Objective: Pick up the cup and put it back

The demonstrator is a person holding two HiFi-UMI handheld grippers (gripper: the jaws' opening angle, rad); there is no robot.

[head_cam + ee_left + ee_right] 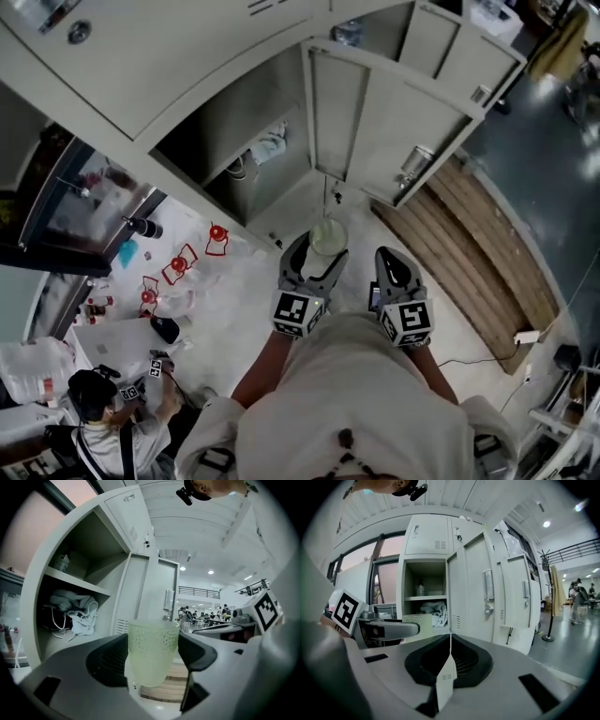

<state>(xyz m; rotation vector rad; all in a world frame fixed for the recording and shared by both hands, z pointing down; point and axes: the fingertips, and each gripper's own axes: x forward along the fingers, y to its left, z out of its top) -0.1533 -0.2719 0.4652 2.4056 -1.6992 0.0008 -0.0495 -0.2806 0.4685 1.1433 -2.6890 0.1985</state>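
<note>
The cup (152, 651) is gripped by the left tool (319, 261); the right tool (449, 662) is closed, empty; placement in the locker (423, 579) seems due.

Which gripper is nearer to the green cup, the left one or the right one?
Left. The left gripper grips the cup between its jaws; the right gripper, jaws shut and empty, hangs beside it, clear of the cup.

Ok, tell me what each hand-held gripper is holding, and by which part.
The left hand-held gripper holds the green cup, with its jaws pressing on opposite sides of the cup's wall, in the upper half. The right hand-held gripper is shut and empty.
</note>
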